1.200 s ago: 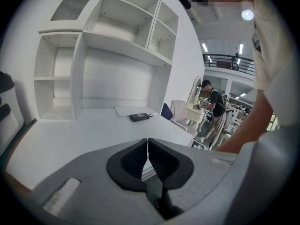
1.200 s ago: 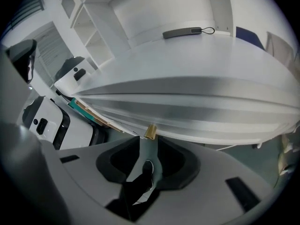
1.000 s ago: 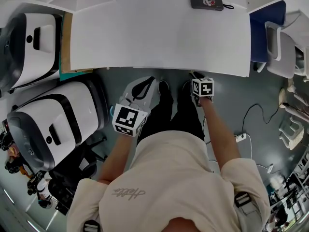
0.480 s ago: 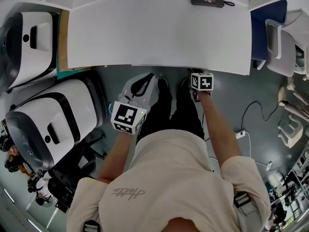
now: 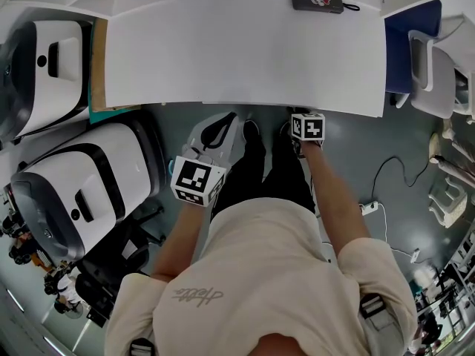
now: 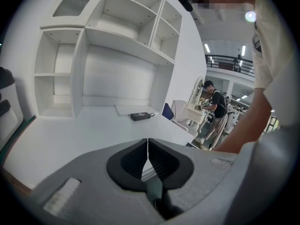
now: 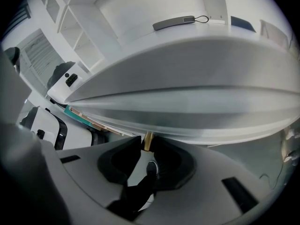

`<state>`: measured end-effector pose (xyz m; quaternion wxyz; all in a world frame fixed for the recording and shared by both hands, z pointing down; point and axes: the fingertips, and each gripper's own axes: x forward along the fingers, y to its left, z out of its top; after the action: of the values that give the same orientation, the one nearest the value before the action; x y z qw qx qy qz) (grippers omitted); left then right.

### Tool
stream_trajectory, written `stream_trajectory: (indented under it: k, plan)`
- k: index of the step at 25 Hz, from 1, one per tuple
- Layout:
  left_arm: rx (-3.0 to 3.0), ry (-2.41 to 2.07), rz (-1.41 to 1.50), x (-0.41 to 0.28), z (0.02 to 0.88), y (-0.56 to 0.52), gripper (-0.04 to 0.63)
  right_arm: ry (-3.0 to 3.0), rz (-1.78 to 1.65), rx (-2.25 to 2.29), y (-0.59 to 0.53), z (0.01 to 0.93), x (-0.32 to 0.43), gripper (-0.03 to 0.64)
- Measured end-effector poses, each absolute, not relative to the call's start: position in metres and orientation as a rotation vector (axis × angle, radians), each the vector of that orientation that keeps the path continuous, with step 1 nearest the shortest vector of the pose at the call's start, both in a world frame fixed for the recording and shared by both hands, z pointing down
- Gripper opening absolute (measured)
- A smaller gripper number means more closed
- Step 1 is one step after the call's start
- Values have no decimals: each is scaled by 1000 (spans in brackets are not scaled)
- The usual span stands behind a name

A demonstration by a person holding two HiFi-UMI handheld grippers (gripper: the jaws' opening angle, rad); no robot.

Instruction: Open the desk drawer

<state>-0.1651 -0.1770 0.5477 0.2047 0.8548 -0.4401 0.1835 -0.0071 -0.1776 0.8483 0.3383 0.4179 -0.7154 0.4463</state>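
A white desk (image 5: 245, 50) fills the top of the head view. In the right gripper view its front edge (image 7: 187, 102) looms overhead, with a small brass drawer knob (image 7: 146, 141) hanging under it. My right gripper (image 7: 147, 143) has just been closing, and its pads now sit against both sides of that knob. From the head camera only its marker cube (image 5: 309, 126) shows, at the desk's edge; the jaws are hidden beneath. My left gripper (image 5: 223, 124) hangs in front of the desk, shut with nothing in it; its tips (image 6: 148, 144) meet.
Two large white machines (image 5: 82, 184) (image 5: 44, 58) stand at the left. A black case (image 5: 318, 1) lies at the desk's back, below white shelves (image 6: 117, 32). A chair (image 5: 434, 80) is at the right, and a power strip (image 5: 369, 211) with cables is on the floor.
The right gripper's cube has edged slightly closer to the desk's front edge. The left gripper has stayed where it was.
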Motion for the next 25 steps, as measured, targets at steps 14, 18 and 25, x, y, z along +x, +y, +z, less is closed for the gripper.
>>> stream_trajectory:
  k: [14,18,25]
  plan:
    - [2458,-1203,507,-161,513,-180,17,-1783,1160,1038,-151,844,-4,89]
    - [2482,-1182,504,-169,511,-177,18,-1775,1169,1027,-138,844,-6,89]
    - [2545,-1117,484,-172,512,-167,18,-1739,1155,1043,-107,842,-6,84]
